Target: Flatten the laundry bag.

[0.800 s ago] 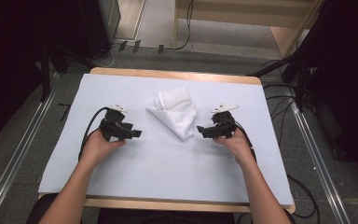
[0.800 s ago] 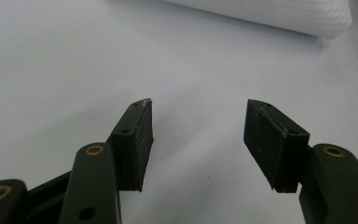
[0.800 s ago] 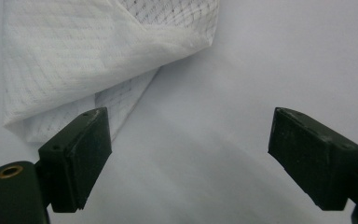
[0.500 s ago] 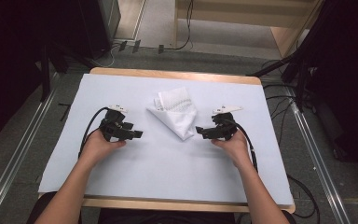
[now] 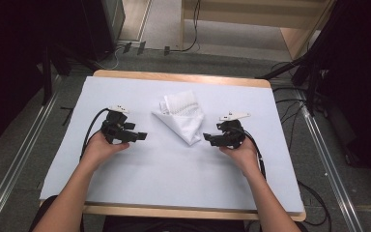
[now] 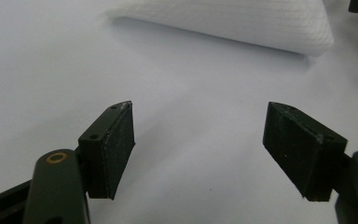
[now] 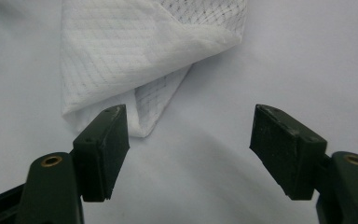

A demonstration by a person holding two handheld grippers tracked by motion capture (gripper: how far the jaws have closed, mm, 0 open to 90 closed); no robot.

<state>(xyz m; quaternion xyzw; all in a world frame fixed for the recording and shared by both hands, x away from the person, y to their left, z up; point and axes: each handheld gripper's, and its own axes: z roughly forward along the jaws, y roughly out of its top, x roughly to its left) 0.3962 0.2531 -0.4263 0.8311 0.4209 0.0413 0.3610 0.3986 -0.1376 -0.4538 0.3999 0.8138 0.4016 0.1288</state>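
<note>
Both tools wide open, empty

Cloth (image 6: pixel 242 21) runs off the top edge in the left gripper view, far side out of frame; same in the right gripper view, its upper part is cropped. Left gripper (image 6: pixel 198 149) and right gripper (image 7: pixel 189 151) bodies are cut at the bottom edge. From the high view, the cloth's fold layers are too small to count. Table (image 5: pixel 183 77) near edge is partly covered by the forearms.

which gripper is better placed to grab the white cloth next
Right, probably. The right gripper sits open with the white cloth corner just ahead of its jaws; the left gripper, also open, has bare table before it.
</note>
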